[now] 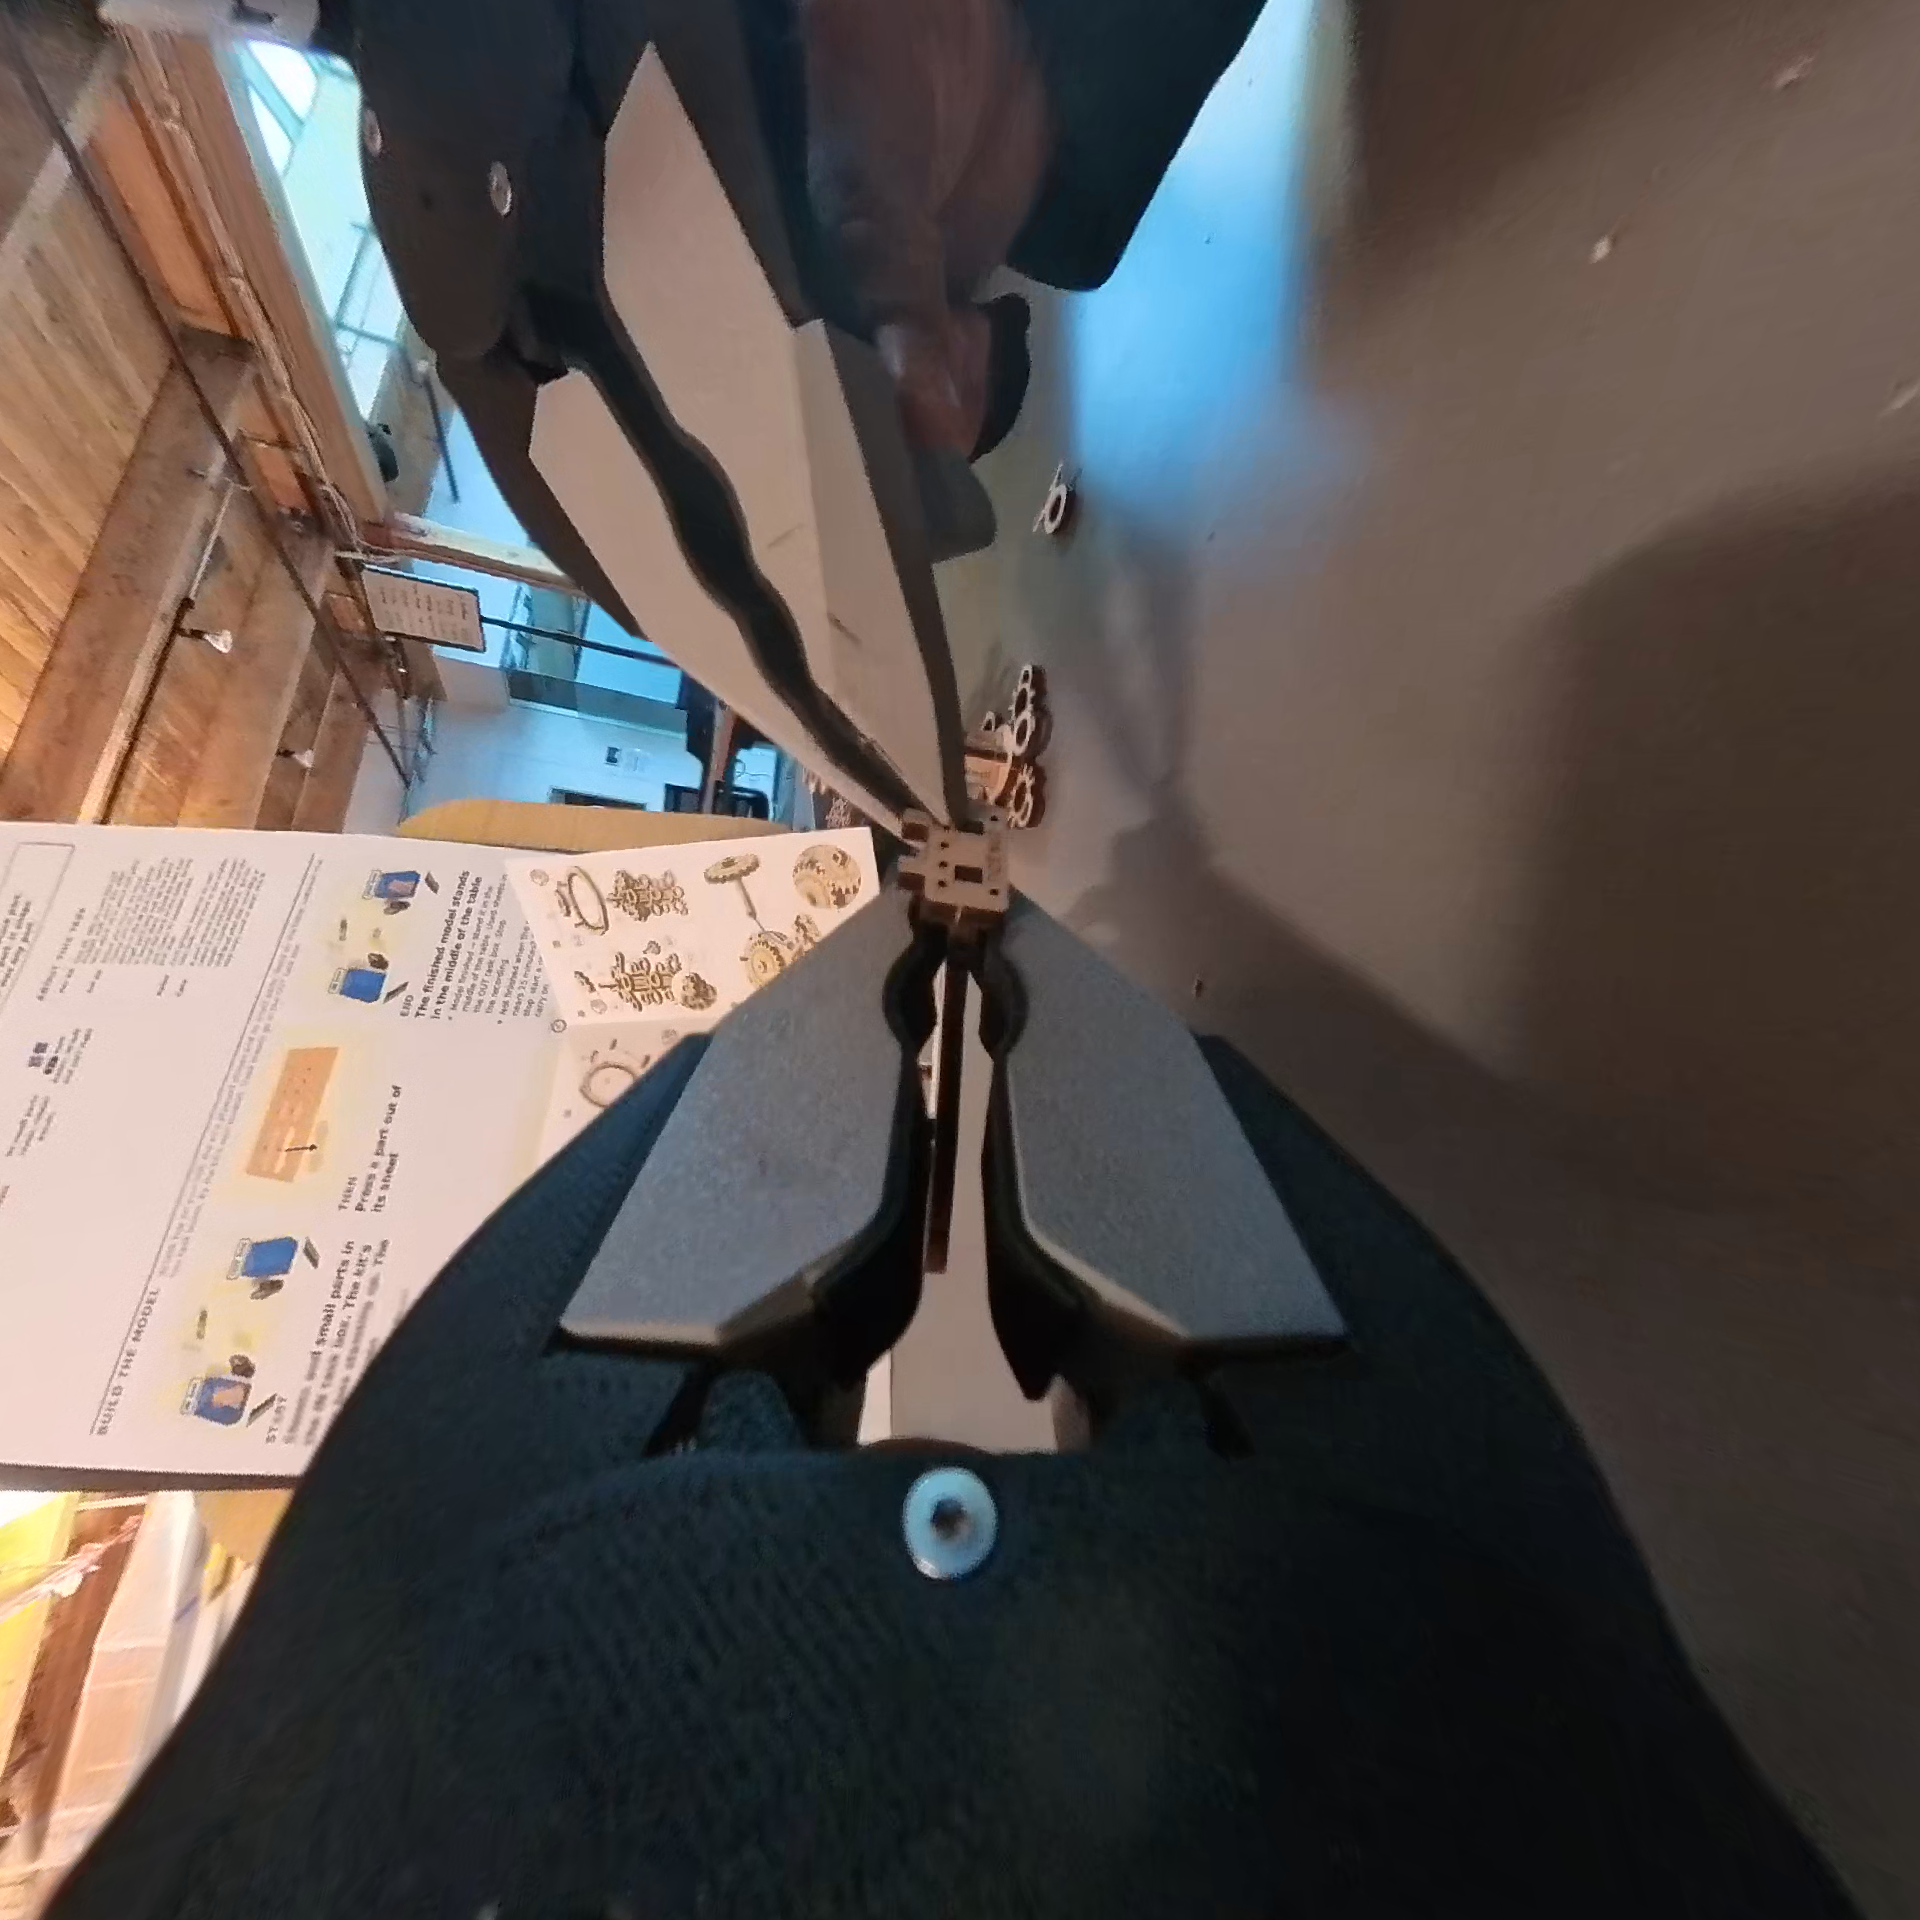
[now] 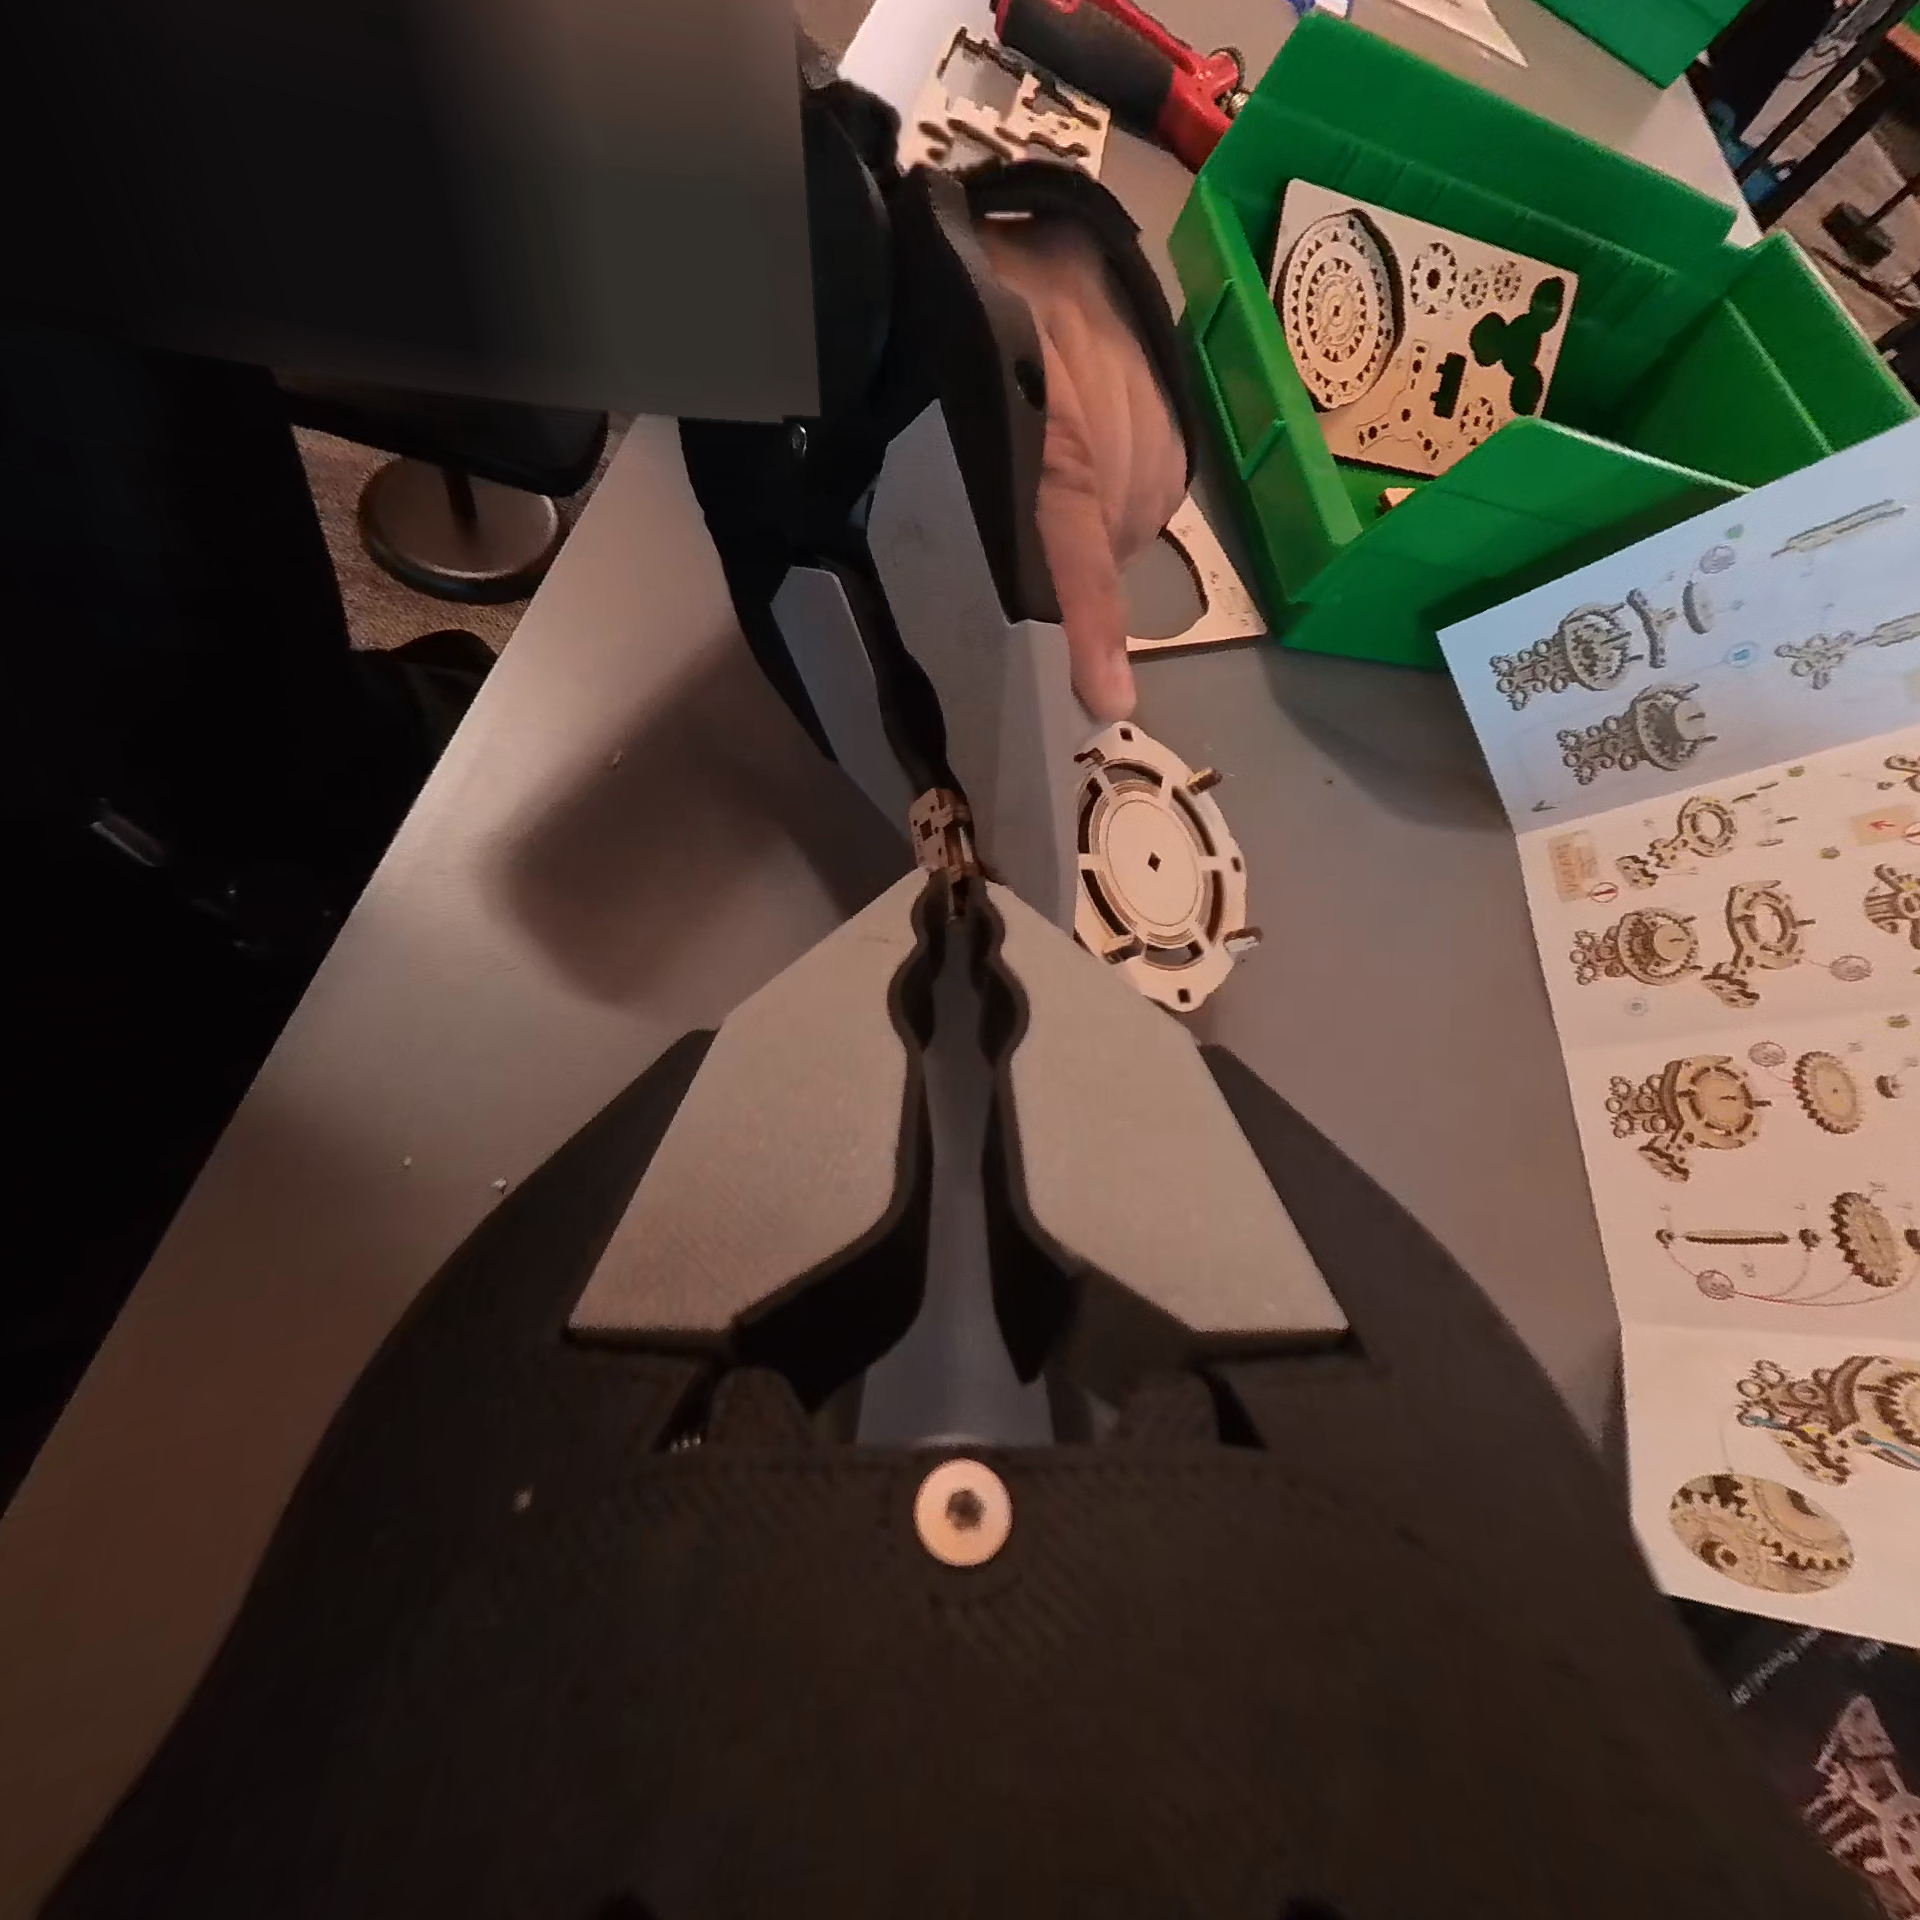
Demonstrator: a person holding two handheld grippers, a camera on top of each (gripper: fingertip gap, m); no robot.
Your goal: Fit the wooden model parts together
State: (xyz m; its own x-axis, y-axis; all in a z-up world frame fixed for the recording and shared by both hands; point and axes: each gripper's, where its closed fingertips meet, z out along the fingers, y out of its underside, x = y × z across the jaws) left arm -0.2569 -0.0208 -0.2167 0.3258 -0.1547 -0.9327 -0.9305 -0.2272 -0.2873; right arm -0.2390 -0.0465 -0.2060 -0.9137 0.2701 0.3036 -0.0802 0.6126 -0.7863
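Note:
A small pale wooden block assembly (image 1: 956, 873) hangs above the grey table between both grippers. My left gripper (image 1: 951, 925) is shut on its near end, with a thin wooden strip (image 1: 940, 1091) edge-on between the fingers. My right gripper (image 1: 930, 816) comes in from above and is shut on the other end. In the right wrist view the right gripper (image 2: 951, 899) meets the left gripper (image 2: 935, 795) at the block (image 2: 940, 842). A round wooden ring part (image 2: 1158, 862) sits just right of them; a finger (image 2: 1107, 665) touches its top edge.
Green bins (image 2: 1455, 582) at the back right hold a wooden part sheet (image 2: 1423, 332). Instruction sheets (image 2: 1714, 1039) lie at the right and also show in the left wrist view (image 1: 260, 1091). Loose gears (image 1: 1023, 727) lie on the table (image 2: 1351, 831). A red tool (image 2: 1143, 62) lies at the back. Less than 4 cm separates the two grippers' tips.

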